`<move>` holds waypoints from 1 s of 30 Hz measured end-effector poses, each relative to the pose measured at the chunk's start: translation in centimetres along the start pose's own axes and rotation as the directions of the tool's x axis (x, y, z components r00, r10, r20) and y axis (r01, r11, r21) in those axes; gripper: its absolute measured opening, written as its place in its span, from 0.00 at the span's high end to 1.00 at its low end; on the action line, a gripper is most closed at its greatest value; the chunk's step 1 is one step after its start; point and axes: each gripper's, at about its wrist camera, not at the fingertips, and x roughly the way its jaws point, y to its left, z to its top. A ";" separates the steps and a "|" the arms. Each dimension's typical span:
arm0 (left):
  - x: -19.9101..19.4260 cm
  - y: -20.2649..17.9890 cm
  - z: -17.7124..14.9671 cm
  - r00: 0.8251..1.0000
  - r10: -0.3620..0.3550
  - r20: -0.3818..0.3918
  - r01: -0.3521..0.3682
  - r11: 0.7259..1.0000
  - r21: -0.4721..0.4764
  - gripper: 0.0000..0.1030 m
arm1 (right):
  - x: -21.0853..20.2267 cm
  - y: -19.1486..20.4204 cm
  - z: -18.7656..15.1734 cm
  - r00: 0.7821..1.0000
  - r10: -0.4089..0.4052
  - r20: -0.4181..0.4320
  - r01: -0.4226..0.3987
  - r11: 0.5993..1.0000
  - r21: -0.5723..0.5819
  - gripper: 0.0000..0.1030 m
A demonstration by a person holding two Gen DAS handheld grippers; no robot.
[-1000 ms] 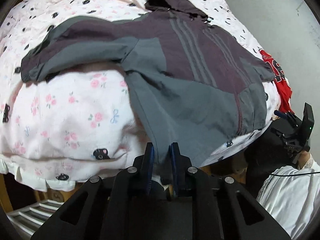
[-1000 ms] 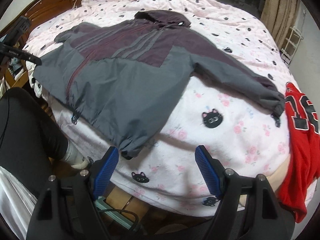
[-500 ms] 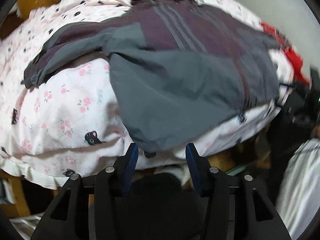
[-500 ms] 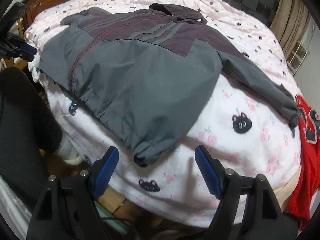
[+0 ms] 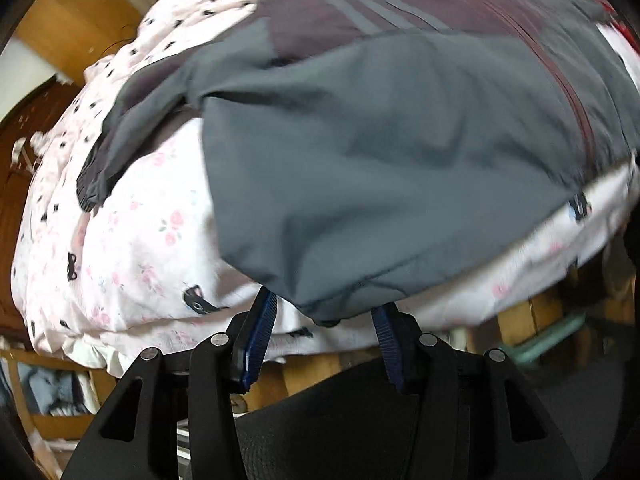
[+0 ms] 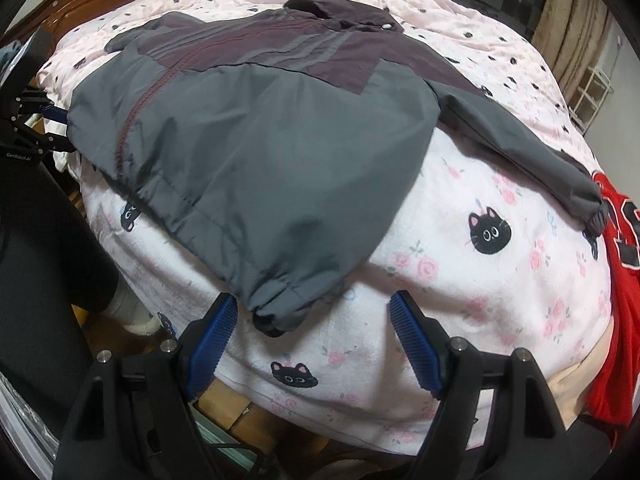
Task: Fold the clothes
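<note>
A grey and maroon hooded jacket (image 6: 256, 152) lies spread front-up on the pink quilt (image 6: 480, 280), zip closed, both sleeves out to the sides. My right gripper (image 6: 312, 304) is open at the bed's edge, and one bottom hem corner (image 6: 272, 316) lies between its blue fingers. In the left wrist view the jacket (image 5: 400, 152) fills the frame. My left gripper (image 5: 322, 322) is open too, with the other hem corner (image 5: 332, 316) hanging over its fingertips. The left gripper (image 6: 36, 120) also shows at the far left of the right wrist view.
A red jersey (image 6: 624, 240) lies on the bed's right side, close to the jacket's sleeve cuff (image 6: 592, 216). A person's dark trouser leg and sock (image 6: 128, 308) stand by the bed's wooden frame. A dark wooden headboard (image 6: 80, 0) is behind.
The left gripper went from shut to open and swung in under the jacket's hem corner. The right gripper stayed open and came closer to the other hem corner.
</note>
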 end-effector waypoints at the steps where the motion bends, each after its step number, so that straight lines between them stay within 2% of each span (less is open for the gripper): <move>1: -0.3 0.4 0.0 1.000 0.005 0.018 -0.005 1.000 -0.020 0.57 | 0.0 -0.2 0.0 1.000 0.001 -0.001 -0.001 1.000 0.009 0.22; 4: -2.0 1.5 -0.4 0.994 0.019 0.108 -0.009 0.996 -0.091 0.56 | -0.2 -0.8 0.0 1.000 -0.002 0.011 0.001 0.999 0.037 0.22; 7: -4.4 3.0 -1.2 0.974 0.000 0.224 0.043 0.981 -0.187 0.56 | -0.9 -1.0 0.1 0.999 -0.003 0.042 0.001 0.999 0.050 0.22; 9: -5.1 3.3 -1.5 0.965 -0.002 0.261 0.065 0.971 -0.231 0.55 | -1.4 -1.1 0.2 0.998 -0.004 0.063 0.000 0.998 0.059 0.22; 13: -4.5 2.4 -0.5 0.972 0.056 0.229 0.001 0.970 -0.242 0.51 | -2.5 -1.2 0.2 0.994 -0.020 0.103 0.012 0.997 0.078 0.22; 15: -4.2 1.7 -0.4 0.974 0.118 0.195 -0.072 0.971 -0.228 0.48 | -3.2 -1.1 0.2 0.992 -0.035 0.123 0.024 0.996 0.087 0.22; 18: -3.9 0.7 -0.2 0.966 0.208 0.151 -0.178 0.965 -0.191 0.47 | -4.0 -1.2 0.2 0.987 -0.080 0.142 0.065 0.992 0.108 0.22; 20: -3.6 0.4 -0.3 0.962 0.237 0.137 -0.211 0.961 -0.178 0.47 | -4.5 -1.8 0.0 0.983 -0.110 0.146 0.090 0.986 0.142 0.22; 24: -4.0 0.2 -0.3 0.961 0.231 0.154 -0.203 0.963 -0.177 0.47 | -4.3 -2.9 -0.1 0.992 -0.046 0.120 0.025 0.984 0.176 0.22; 26: -4.2 0.2 -0.3 0.961 0.223 0.165 -0.194 0.965 -0.175 0.47 | -3.8 -2.0 -0.2 0.996 0.006 0.094 -0.018 0.991 0.130 0.22; 30: -4.0 0.1 -0.1 0.960 0.225 0.164 -0.197 0.965 -0.170 0.47 | -3.2 0.7 0.4 0.994 -0.011 0.108 0.007 0.999 0.034 0.22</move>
